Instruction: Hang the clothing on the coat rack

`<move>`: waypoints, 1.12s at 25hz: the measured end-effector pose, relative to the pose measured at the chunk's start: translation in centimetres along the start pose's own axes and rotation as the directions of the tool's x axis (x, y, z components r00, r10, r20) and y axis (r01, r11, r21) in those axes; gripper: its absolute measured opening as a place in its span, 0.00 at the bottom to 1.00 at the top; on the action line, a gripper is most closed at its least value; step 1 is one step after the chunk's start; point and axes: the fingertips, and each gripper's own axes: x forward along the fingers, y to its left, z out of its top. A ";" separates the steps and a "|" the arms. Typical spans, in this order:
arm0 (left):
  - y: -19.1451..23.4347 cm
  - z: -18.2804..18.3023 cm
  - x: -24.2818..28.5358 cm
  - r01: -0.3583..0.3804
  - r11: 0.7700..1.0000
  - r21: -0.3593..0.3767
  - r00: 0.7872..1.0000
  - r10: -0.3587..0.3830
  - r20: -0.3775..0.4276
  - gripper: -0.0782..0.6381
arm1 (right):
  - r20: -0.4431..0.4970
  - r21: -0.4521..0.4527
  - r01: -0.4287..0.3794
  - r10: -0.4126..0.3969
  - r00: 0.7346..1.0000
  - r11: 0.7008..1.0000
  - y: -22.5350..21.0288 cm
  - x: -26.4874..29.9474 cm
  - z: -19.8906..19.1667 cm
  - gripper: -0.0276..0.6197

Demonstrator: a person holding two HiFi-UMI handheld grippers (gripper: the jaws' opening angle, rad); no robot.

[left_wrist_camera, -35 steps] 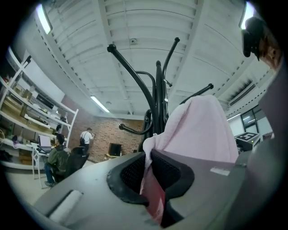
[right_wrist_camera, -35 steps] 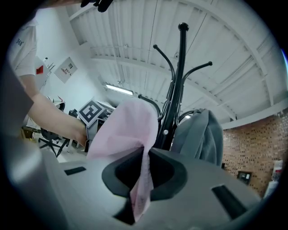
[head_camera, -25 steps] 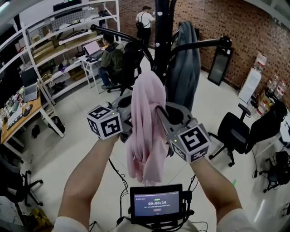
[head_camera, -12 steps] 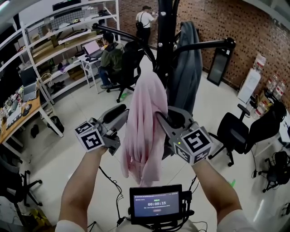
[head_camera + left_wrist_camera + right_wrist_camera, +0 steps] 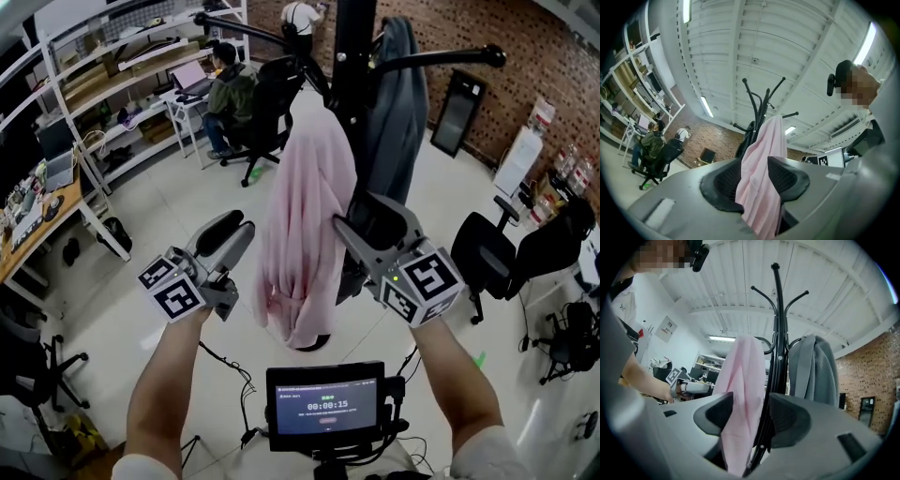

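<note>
Coat rack (image 5: 354, 47) fills the middle of my head view, a black pole with curved arms. A grey coat (image 5: 398, 112) hangs on its far side. The pink garment (image 5: 305, 234) is draped from a nearer arm and hangs free, gripped by neither claw. My right gripper (image 5: 367, 217) sits just beside the cloth's right edge. Its jaws have just been opening and are now wide, with pink folds and the pole lined up in the gap but nothing pinched. My left gripper (image 5: 234, 230) stands off to the left, its jaws also just opened and empty. My worry is that the right jaw snags a fold as I back out and drags the garment off, if its hold on the arm is shallow.
</note>
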 end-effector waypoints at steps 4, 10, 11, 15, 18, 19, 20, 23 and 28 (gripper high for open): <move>-0.9 -0.1 -0.2 -0.025 0.999 0.022 1.000 0.025 -0.003 0.34 | 0.001 0.004 0.017 -0.017 1.000 1.000 -0.2 -0.8 0.1 0.43; -1.7 -0.2 -1.0 -0.053 0.998 0.030 0.999 0.053 -0.011 0.32 | -0.014 0.025 0.030 -0.030 0.999 0.999 0.8 -1.5 -0.6 0.43; -2.0 -0.2 -1.0 -0.059 0.998 0.038 0.998 0.060 -0.010 0.31 | -0.013 0.028 0.034 -0.034 0.999 0.999 0.9 -1.7 -0.6 0.43; -3.2 -0.5 -1.3 -0.078 0.994 0.071 0.997 0.080 -0.018 0.31 | -0.012 0.039 0.041 -0.041 0.999 0.998 1.4 -2.4 -0.7 0.52; -4.0 -1.0 -1.7 -0.090 0.993 0.077 0.995 0.092 -0.021 0.28 | -0.020 0.057 0.052 -0.051 0.998 0.997 1.9 -3.0 -1.2 0.52; -4.3 -1.2 -1.9 -0.094 0.993 0.074 0.995 0.096 -0.021 0.27 | -0.024 0.068 0.057 -0.055 0.998 0.996 2.0 -3.3 -1.4 0.52; -4.6 -1.4 -2.1 -0.098 0.993 0.071 0.995 0.100 -0.022 0.26 | -0.029 0.080 0.060 -0.058 0.998 0.995 2.2 -3.6 -1.7 0.52; -5.3 -2.1 -2.8 -0.111 0.991 0.071 0.993 0.113 -0.035 0.23 | -0.050 0.114 0.055 -0.049 0.998 0.992 3.1 -4.3 -2.6 0.52; -6.1 -3.7 -4.2 -0.113 0.993 0.047 0.991 0.115 -0.062 0.18 | -0.086 0.149 0.058 -0.045 0.995 0.987 4.8 -5.4 -4.4 0.52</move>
